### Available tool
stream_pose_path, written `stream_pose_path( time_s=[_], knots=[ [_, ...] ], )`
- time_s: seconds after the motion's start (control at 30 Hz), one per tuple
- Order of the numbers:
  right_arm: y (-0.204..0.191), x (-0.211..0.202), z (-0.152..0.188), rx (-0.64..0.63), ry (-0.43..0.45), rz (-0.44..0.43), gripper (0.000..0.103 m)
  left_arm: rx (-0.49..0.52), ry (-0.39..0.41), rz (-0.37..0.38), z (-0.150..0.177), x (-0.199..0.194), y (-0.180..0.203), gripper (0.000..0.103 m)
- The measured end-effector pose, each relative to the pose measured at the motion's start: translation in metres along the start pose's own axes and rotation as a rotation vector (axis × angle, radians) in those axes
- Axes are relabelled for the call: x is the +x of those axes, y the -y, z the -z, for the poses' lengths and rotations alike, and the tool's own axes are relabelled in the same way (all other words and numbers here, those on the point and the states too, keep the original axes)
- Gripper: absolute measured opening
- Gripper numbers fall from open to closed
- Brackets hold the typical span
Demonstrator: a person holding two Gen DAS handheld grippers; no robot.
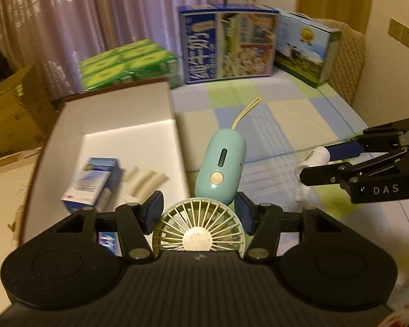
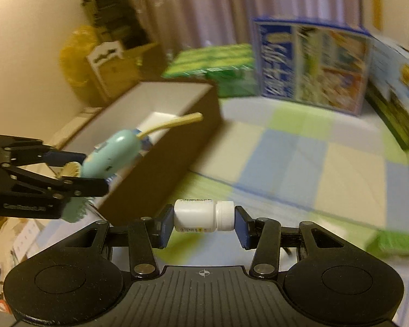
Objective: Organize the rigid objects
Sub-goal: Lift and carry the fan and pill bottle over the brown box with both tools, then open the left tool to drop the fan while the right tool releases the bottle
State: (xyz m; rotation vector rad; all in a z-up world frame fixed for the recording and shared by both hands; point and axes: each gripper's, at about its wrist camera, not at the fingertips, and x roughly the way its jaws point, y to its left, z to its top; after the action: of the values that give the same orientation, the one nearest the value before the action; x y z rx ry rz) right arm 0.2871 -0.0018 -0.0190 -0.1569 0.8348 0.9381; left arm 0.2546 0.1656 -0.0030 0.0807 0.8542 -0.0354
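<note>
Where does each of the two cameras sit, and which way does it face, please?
Left wrist: on the left gripper, looking along its fingers over the held fan toward the white box; the right gripper shows at right.
Right wrist: on the right gripper, looking over the held bottle across the checked cloth; the left gripper shows at left.
Shared: fan, bottle, white box, milk carton, both grippers.

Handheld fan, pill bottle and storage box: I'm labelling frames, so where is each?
handheld fan (image 1: 223, 171), left wrist view, on its teal handle.
pill bottle (image 2: 195, 216), right wrist view, on its white body.
storage box (image 1: 128, 109), left wrist view, on its inner wall.
</note>
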Motion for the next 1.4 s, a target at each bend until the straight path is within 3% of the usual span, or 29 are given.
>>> stream_pose_path(
  time_s=[0.33, 0.6, 1.03, 1.4],
  knots=[
    [-0.06, 0.057, -0.053, -0.101, 0.023, -0.078, 0.044, -0.058, -0.005, -0.066, -0.006, 0.008, -0.075, 0.053],
    [-0.08, 0.109, -0.077, -0.119, -0.011, -0.068, 0.044, -0.077, -0.05, -0.095, -0.012, 0.037, -0.124, 0.053],
    [-0.071, 0.195, -0.12, -0.086, -0.072, 0.035, 0.044, -0.048, -0.121, -0.108, -0.053, 0.118, -0.184, 0.053],
    [-0.056, 0.238, -0.141, -0.08, -0.113, 0.115, 0.044, -0.019, -0.193, -0.111, -0.074, 0.185, -0.208, 0.053]
  ],
)
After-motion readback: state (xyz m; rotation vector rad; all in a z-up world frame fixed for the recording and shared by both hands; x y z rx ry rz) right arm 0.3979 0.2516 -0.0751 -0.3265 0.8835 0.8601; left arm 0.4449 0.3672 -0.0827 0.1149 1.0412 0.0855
